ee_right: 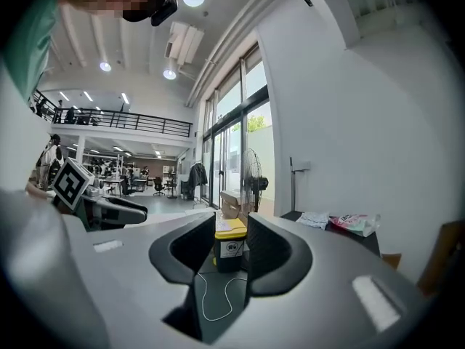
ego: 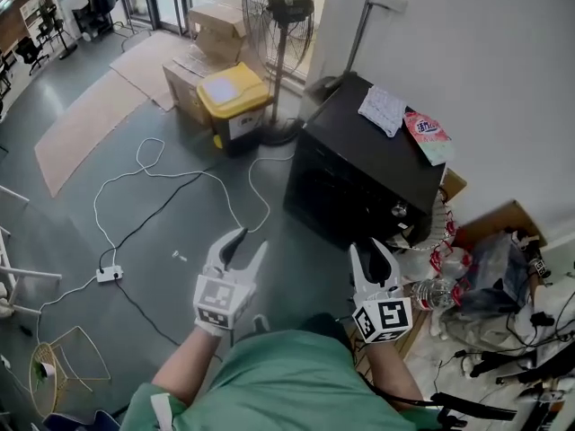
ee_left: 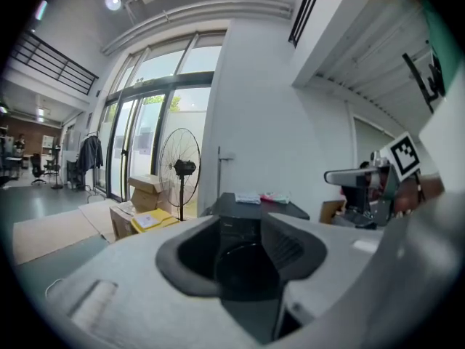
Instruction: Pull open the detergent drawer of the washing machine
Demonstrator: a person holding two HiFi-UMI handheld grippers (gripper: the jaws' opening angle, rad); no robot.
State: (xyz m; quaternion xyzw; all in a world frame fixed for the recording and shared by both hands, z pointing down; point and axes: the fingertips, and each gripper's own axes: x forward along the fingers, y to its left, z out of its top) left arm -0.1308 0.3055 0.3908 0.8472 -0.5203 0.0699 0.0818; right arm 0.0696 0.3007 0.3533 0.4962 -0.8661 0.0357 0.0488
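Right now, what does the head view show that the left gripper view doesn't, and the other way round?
Only the head view: the power strip on the floor and a water bottle lying among the clutter at the right. Only the left gripper view: the ceiling lamp and the balcony railing high up. Both: the black washing machine, the standing fan, the yellow-lidded bin and the right gripper.

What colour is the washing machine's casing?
The washing machine is black, best seen in the head view.
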